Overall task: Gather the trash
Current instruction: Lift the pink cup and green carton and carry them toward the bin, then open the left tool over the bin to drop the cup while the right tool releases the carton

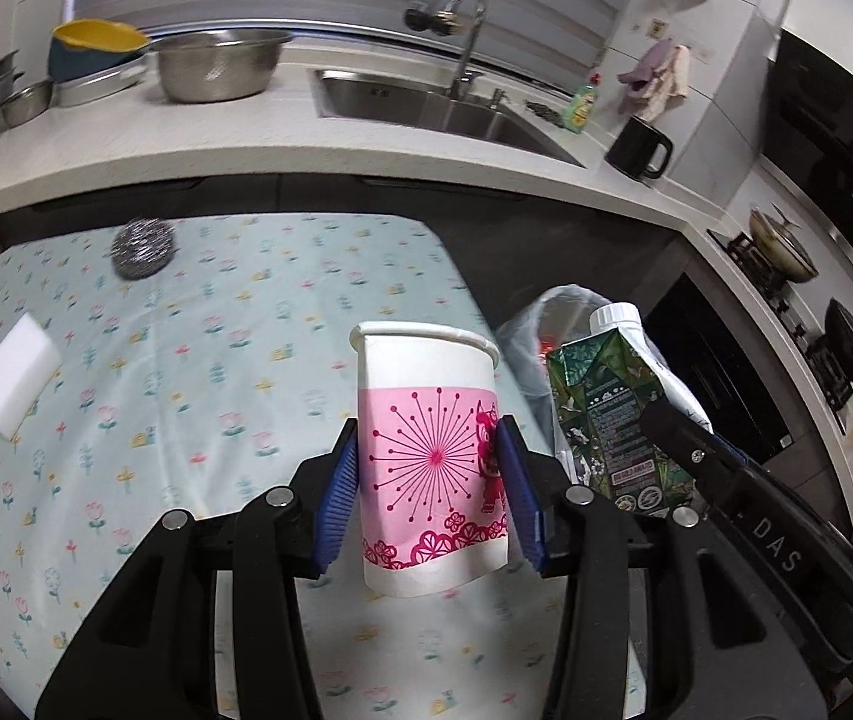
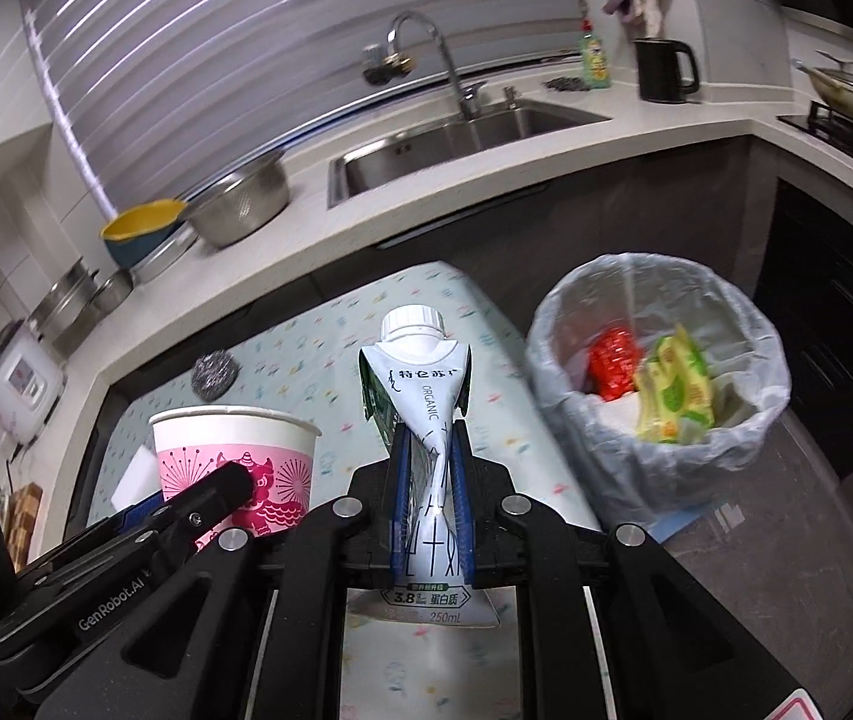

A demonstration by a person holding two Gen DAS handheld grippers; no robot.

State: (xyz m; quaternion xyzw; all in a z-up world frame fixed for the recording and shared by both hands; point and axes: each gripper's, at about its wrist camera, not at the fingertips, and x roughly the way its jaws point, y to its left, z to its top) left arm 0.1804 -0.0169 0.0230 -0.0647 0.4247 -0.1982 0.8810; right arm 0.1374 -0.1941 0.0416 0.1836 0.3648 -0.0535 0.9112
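**Both tools loaded, bin ahead**

Left tool point(image 1: 432, 498) clamps the paper cup point(image 1: 429, 456); right tool point(image 2: 431, 498) pinches the crushed milk carton point(image 2: 426, 420) above the bench point(image 1: 186, 360). Carry step underway. Next: swing each right-forward over the lined bin point(image 2: 660, 384), then release.

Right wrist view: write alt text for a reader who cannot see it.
The right gripper clamps a crumpled white milk carton upright above a floral tablecloth. To its right stands a lined trash bin holding red and yellow wrappers; to its left, the left gripper holds a pink paper cup.
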